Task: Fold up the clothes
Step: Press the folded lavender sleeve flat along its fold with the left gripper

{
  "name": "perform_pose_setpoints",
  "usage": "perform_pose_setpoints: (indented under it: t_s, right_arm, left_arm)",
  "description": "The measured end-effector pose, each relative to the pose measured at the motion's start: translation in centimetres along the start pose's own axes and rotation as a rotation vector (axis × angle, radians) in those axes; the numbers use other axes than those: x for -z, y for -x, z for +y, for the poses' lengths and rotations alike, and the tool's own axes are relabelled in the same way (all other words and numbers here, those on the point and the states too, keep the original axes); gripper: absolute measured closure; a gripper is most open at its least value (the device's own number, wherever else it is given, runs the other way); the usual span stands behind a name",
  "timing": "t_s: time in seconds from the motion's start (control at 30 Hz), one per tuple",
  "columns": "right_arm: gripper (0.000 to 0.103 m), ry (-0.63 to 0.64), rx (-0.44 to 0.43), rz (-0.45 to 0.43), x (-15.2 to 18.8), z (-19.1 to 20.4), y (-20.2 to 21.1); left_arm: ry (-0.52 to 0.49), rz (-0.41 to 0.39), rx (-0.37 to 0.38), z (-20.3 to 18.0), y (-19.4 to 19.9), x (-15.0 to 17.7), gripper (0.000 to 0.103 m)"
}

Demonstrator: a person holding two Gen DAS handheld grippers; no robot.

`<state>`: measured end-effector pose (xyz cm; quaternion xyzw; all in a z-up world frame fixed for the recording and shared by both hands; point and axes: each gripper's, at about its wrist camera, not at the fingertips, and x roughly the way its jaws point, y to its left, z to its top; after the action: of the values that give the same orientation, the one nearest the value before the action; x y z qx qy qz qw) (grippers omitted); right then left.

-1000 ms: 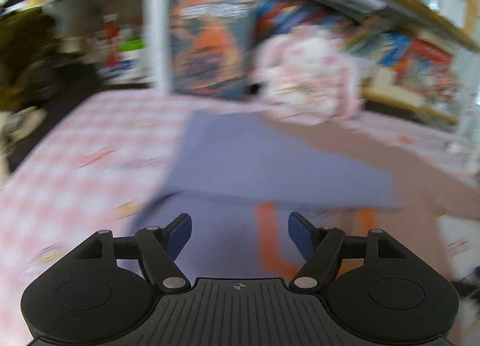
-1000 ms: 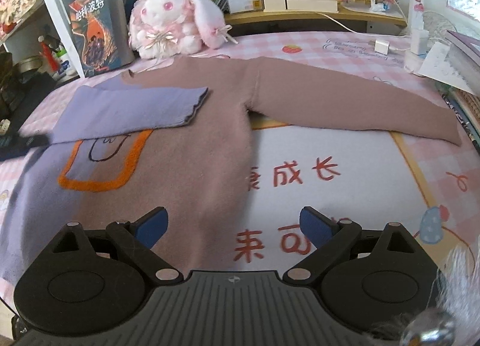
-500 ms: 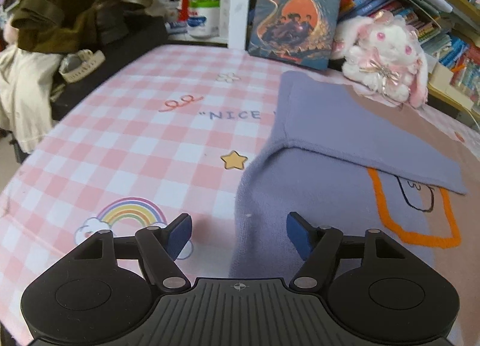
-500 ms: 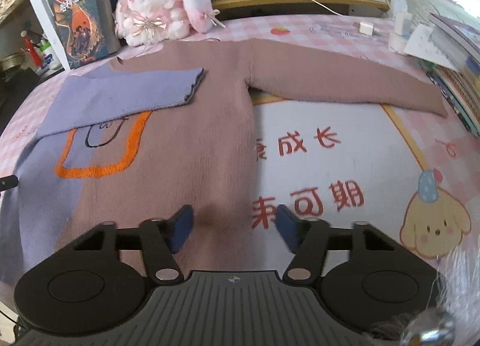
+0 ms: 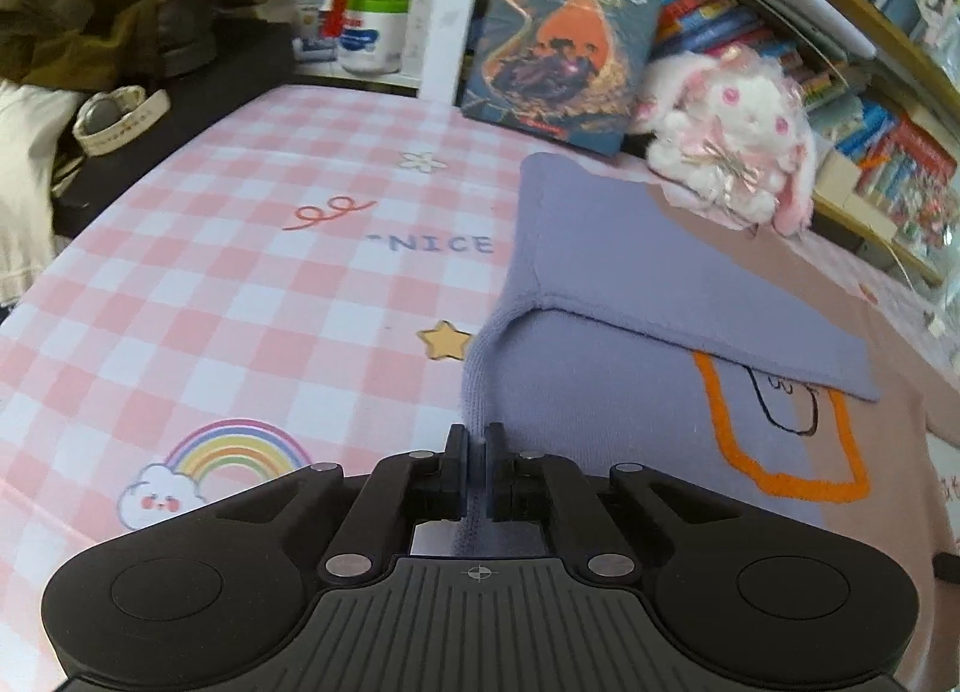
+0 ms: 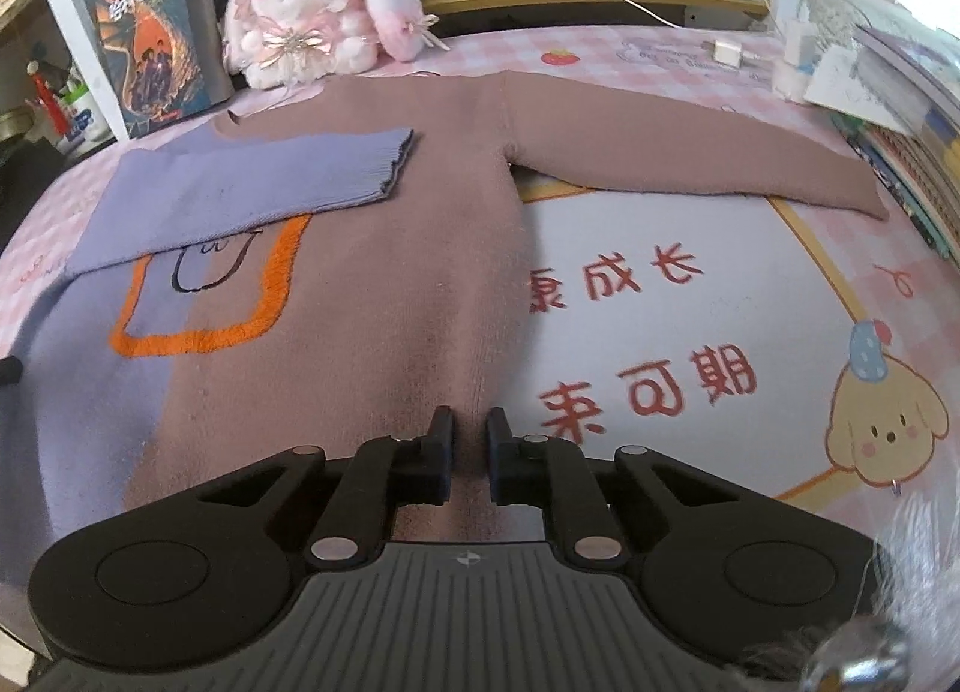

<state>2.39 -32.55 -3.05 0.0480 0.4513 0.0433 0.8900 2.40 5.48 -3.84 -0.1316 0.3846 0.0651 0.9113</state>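
Note:
A sweater [image 6: 372, 296], half purple and half dusty pink with an orange-outlined patch, lies flat on the table. Its purple sleeve [image 6: 252, 182] is folded across the chest. Its pink sleeve [image 6: 690, 152] stretches out to the right. My left gripper [image 5: 477, 446] is shut on the sweater's purple left hem edge [image 5: 480, 386]. My right gripper [image 6: 470, 422] is shut on the pink right hem edge, with fabric pinched between the jaws.
A pink checked tablecloth [image 5: 240, 272] covers the table. A plush rabbit [image 6: 312, 26] and a book [image 6: 156, 44] stand behind the sweater's collar. Bookshelves line the back. A charger [image 6: 729, 51] and stacked books [image 6: 900, 110] sit at the right. A dark jacket [image 5: 90, 2] lies left.
Both grippers came down to the sweater's bottom hem and closed on it, the left on the purple side, the right on the pink side.

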Motion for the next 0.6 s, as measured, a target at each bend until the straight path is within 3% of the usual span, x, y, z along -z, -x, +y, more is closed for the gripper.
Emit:
perform_pose_setpoints:
  t_s: [0.43,0.47,0.6]
  right_arm:
    - [0.093,0.083,0.037,-0.053,0.0,3.1,-0.9]
    - [0.093,0.081,0.043,-0.054,0.0,3.1,-0.9]
    - [0.08,0.03,0.056,-0.056,0.1,2.9,-0.4]
  left_arm:
    - [-0.011,0.014,-0.009,1.7,-0.3,-0.1,0.099]
    - [-0.011,0.016,-0.007,1.8,-0.4,-0.2,0.095]
    - [0.007,0.021,-0.02,2.2,0.0,-0.4,0.09]
